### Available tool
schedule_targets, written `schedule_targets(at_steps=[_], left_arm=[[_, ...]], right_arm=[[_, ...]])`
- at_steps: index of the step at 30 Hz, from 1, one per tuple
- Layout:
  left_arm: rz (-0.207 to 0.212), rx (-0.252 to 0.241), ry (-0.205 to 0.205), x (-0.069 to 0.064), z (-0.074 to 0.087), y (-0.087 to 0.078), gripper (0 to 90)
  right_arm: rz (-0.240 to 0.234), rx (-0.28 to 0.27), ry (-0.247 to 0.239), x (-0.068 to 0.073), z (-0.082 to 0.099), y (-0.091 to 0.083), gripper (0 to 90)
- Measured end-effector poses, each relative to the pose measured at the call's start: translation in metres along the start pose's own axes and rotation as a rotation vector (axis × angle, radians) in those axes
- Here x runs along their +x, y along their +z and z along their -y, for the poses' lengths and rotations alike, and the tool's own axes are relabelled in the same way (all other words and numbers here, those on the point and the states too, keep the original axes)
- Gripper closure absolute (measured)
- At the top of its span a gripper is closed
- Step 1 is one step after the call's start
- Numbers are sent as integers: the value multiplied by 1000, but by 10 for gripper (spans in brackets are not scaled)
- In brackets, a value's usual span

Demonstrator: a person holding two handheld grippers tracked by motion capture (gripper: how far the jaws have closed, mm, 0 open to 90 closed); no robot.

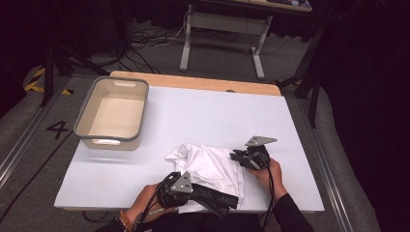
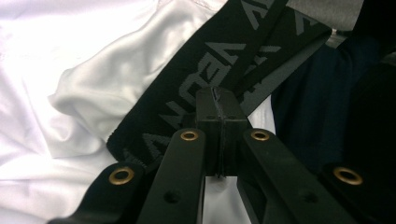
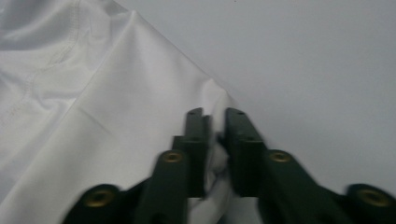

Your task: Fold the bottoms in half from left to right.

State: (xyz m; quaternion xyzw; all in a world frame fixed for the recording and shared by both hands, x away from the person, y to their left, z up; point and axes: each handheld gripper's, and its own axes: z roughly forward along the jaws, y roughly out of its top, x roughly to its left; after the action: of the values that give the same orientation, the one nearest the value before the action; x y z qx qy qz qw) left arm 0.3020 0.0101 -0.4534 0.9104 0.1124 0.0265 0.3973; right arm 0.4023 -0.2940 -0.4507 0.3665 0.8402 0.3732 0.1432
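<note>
White crumpled garment of smooth fabric (image 1: 208,166) with a black woven waistband bearing grey lettering (image 1: 215,198): lying on the pale sheet-covered counter (image 1: 193,116), at its near edge, slightly right of centre. Waistband along the garment's near side, running diagonally toward the counter's near edge; in the left gripper view, band (image 2: 187,88) seen doubled, two strips side by side. Left gripper (image 1: 181,186) at the garment's near-left corner, held in a hand (image 1: 145,203) with a beaded bracelet at the wrist; fingers (image 2: 210,116) pressed fully together, closed on the edge of the waistband. Right gripper (image 1: 241,157) at the garment's right edge, grey three-cornered plate on top, held in a hand (image 1: 270,174) with a dark sleeve; fingers (image 3: 196,135) nearly together, pinching a small bunch of the white fabric (image 3: 217,154) at the hem corner, bare counter just beyond. Beige rectangular plastic tub with grey rim (image 1: 80,123): at the counter's far-left corner, well apart from the garment. Light wooden board edge (image 1: 193,81) along the counter's far side.
</note>
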Motion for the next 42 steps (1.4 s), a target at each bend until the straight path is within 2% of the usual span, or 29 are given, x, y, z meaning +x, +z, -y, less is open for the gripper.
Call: schedule_targets(at_steps=[2, 3, 5, 6, 8, 9, 10, 11, 12, 13, 14, 15, 16, 18, 19, 20, 22, 23, 24, 26, 29, 30, 33, 35, 36, 38, 42], left_arm=[[1, 6, 13, -2, -1, 1, 900], [8, 3, 21, -4, -1, 1, 900], [5, -6, 24, -6, -2, 1, 900], [-6, -18, 38, -7, -2, 1, 900], [-13, -35, 44, -7, -2, 0, 900], [-18, -49, 38, -6, -2, -2, 900], [-32, -80, 32, -4, -3, -7, 900], [-32, -80, 32, -4, -3, -7, 900], [-71, -136, 4, 1, -3, -14, 898], [-71, -136, 4, 1, -3, -14, 884], [-83, -157, -12, 4, -3, -17, 884], [-106, -173, -12, 7, -5, -21, 859], [-138, -197, -36, 10, -6, -22, 811], [-149, -195, -50, 17, -10, -21, 676], [-172, -184, -54, 19, -11, -17, 676], [-173, -168, -57, 22, -13, -13, 632], [-172, -103, -52, 27, -15, 3, 545], [-172, -103, -52, 27, -15, 3, 517], [-154, -78, -69, 29, -15, 8, 517], [-149, -41, -71, 31, -14, 15, 534], [-144, -46, -81, 32, -12, 13, 617], [-134, -55, -83, 32, -12, 11, 617], [-111, -60, -46, 28, -11, 3, 761], [-117, -61, -38, 25, -12, 0, 765], [-121, -86, -35, 20, -12, -7, 763], [-119, -89, -31, 17, -12, -10, 755], [-99, -66, -21, 5, -8, -14, 743]], right_arm=[[8, -5, -14, 1, 1, -1, 866], [28, -11, -25, 1, 0, -3, 873], [36, -24, -21, 0, 0, -5, 875], [93, -54, -22, -2, 0, -10, 879], [112, -70, -19, -3, 0, -12, 879], [168, -119, -12, -7, 1, -19, 881], [189, -126, -15, -8, 1, -21, 881], [189, -126, -15, -8, 1, -21, 881], [231, -150, -12, -11, 1, -25, 880], [231, -150, -12, -11, 1, -25, 880], [230, -155, -5, -13, 2, -26, 880], [232, -157, -3, -14, 2, -27, 880], [236, -164, 1, -14, 3, -27, 880], [253, -176, -2, -15, 3, -27, 878], [253, -176, -2, -15, 3, -27, 878], [254, -179, -4, -15, 2, -27, 877], [259, -180, -13, -14, 2, -26, 873], [259, -180, -13, -14, 2, -26, 873], [258, -179, -14, -14, 2, -26, 873], [252, -177, -12, -14, 3, -25, 872], [248, -176, -9, -14, 4, -25, 872], [250, -174, -10, -14, 4, -25, 872], [250, -170, -16, -13, 6, -25, 864], [253, -168, -19, -13, 6, -25, 861], [254, -169, -18, -12, 6, -25, 859], [252, -170, -18, -12, 7, -26, 855], [244, -168, -26, -10, 8, -26, 842]])
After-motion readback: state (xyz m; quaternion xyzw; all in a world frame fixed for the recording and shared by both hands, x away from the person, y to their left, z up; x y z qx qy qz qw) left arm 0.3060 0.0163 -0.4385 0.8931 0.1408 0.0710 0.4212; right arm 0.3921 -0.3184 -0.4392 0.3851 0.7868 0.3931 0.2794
